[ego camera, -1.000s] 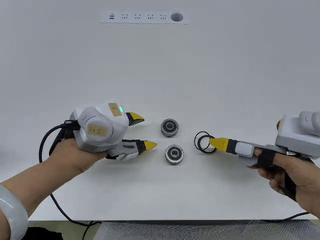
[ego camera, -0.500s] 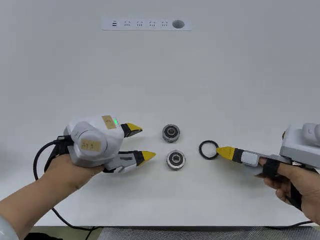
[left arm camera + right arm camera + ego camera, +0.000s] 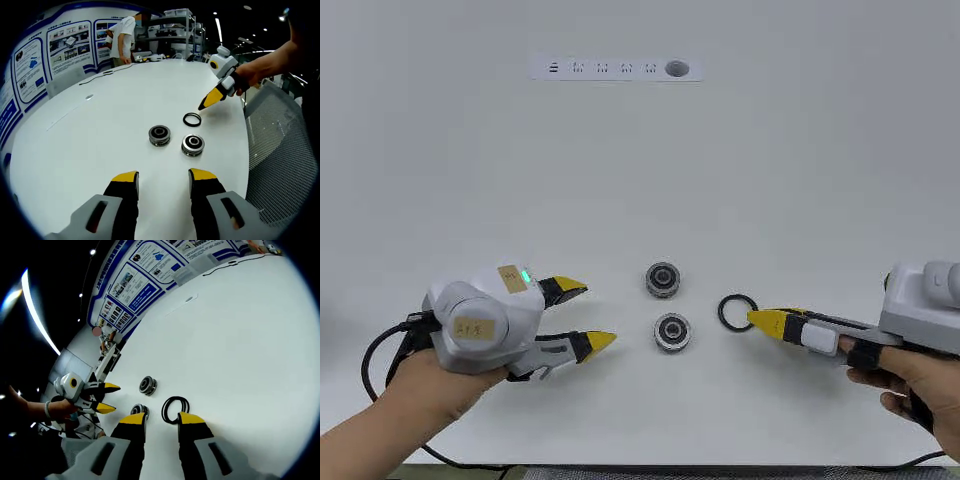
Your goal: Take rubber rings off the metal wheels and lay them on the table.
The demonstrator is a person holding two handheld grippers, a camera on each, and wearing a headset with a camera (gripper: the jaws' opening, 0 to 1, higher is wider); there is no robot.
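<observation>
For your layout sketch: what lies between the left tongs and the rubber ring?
A far wheel and a near wheel, shown in the head view.

Black rubber ring (image 3: 737, 312) flat beside two metal wheels (image 3: 663, 279)
</observation>
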